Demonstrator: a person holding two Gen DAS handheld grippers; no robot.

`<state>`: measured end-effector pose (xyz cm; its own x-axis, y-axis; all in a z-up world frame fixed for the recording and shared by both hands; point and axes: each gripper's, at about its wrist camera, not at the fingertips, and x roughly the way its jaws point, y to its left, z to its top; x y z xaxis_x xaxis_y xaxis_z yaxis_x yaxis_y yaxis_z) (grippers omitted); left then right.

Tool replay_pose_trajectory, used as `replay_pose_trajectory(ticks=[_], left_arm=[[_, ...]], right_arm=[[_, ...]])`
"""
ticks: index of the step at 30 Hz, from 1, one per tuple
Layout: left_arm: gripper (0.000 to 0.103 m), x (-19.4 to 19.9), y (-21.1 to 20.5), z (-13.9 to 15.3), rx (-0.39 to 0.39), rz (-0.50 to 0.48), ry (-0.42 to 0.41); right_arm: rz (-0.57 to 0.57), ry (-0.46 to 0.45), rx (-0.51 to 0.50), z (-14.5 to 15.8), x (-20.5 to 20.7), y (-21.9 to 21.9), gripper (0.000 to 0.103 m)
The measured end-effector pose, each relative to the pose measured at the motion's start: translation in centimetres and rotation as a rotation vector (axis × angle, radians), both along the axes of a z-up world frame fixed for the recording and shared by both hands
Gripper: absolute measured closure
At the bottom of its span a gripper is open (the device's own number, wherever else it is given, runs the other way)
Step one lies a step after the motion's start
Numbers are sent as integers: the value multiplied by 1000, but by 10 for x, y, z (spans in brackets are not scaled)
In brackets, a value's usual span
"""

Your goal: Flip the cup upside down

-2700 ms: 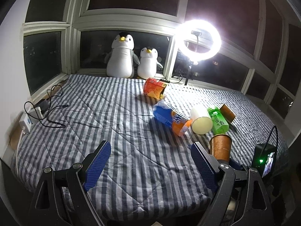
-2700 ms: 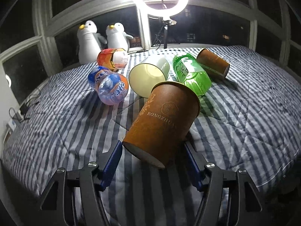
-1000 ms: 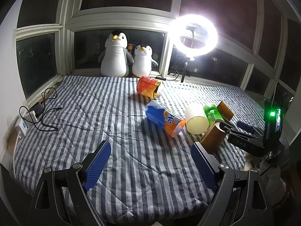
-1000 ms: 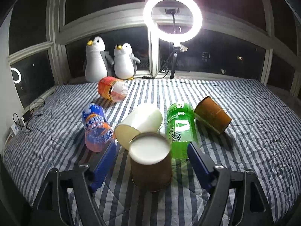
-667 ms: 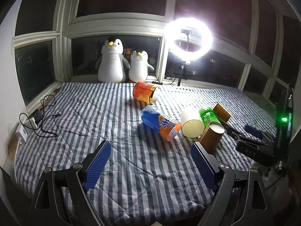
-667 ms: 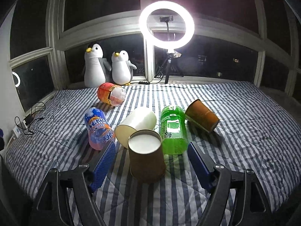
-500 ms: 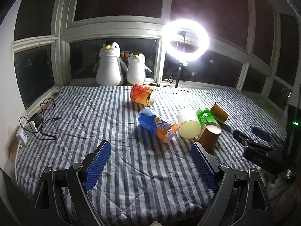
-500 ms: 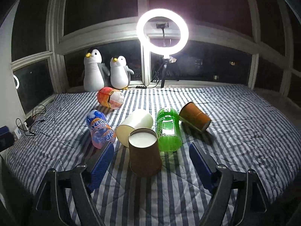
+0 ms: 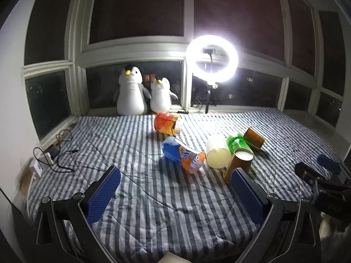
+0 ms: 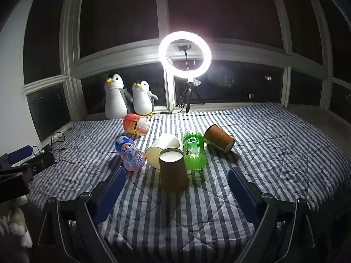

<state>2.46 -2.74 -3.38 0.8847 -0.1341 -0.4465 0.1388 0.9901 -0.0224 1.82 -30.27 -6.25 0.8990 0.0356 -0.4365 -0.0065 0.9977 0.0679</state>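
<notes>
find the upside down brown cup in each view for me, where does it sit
Left wrist view: the upside-down brown cup sits right of centre, just above the left claw's right finger, leaning slightly.
Right wrist view: it stands at centre, between the right claw's open fingers but farther off, untouched.
Shared landmark: the green bottle lies right behind the cup in both views.
</notes>
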Motion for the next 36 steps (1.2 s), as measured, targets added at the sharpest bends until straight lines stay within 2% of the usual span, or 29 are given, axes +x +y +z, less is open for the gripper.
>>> replay_pose_trajectory(ticks=[11, 20, 36], left_arm=[[1, -27, 12, 15, -12, 65, -106], [1, -51, 27, 30, -22, 118, -186], [1, -57, 28, 37, 0, 134, -205]], right_arm=[[-25, -108, -13, 21, -36, 8, 3], [-51, -170, 2, 27, -47, 10, 2], [-40, -173, 32, 26, -46, 11, 2]])
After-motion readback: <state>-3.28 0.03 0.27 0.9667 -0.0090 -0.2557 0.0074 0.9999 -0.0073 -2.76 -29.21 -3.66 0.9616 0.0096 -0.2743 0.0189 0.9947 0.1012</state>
